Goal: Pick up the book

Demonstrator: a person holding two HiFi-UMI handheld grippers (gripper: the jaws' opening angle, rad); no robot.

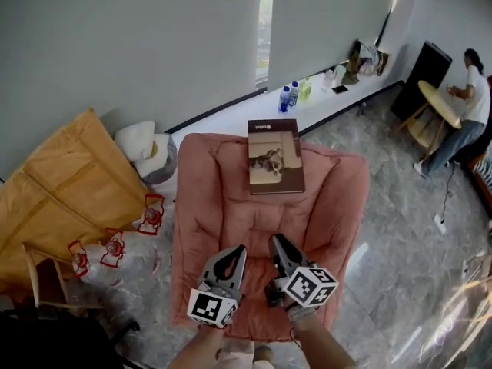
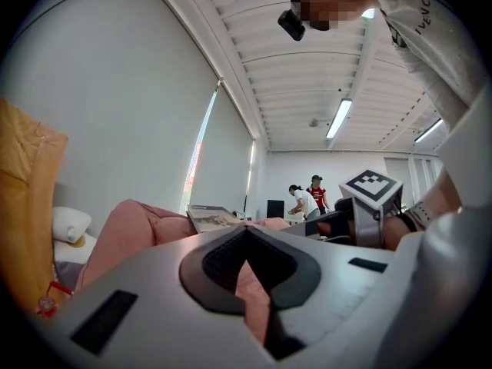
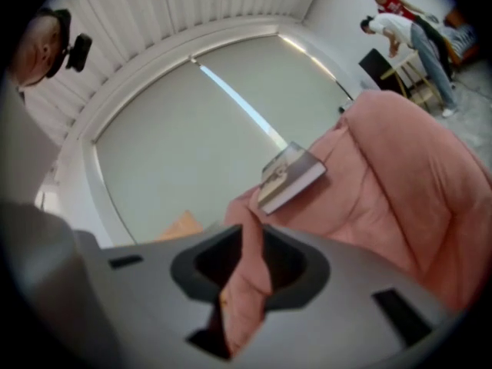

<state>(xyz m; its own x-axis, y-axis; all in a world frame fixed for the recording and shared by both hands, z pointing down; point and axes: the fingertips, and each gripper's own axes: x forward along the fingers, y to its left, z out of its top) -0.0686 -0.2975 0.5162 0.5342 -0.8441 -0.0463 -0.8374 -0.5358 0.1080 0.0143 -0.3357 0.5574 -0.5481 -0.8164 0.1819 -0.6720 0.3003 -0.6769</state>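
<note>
A brown book (image 1: pixel 275 156) with a photo on its cover leans against the backrest of a pink padded chair (image 1: pixel 207 206). It also shows far ahead in the left gripper view (image 2: pixel 209 218) and in the right gripper view (image 3: pixel 290 179). Both grippers hover over the front of the seat, well short of the book and pointing toward it. My left gripper (image 1: pixel 234 254) has its tips together and holds nothing (image 2: pixel 246 241). My right gripper (image 1: pixel 278 244) stands beside it with a narrow gap between its jaws (image 3: pixel 252 233) and nothing in it.
A yellow cushion (image 1: pixel 69 183) and a white pillow (image 1: pixel 142 141) lie left of the chair. Red-printed plastic bags (image 1: pixel 115 246) lie on the floor beside it. Bottles (image 1: pixel 288 97) stand on the window ledge behind. A person (image 1: pixel 465 106) bends over a round table at the far right.
</note>
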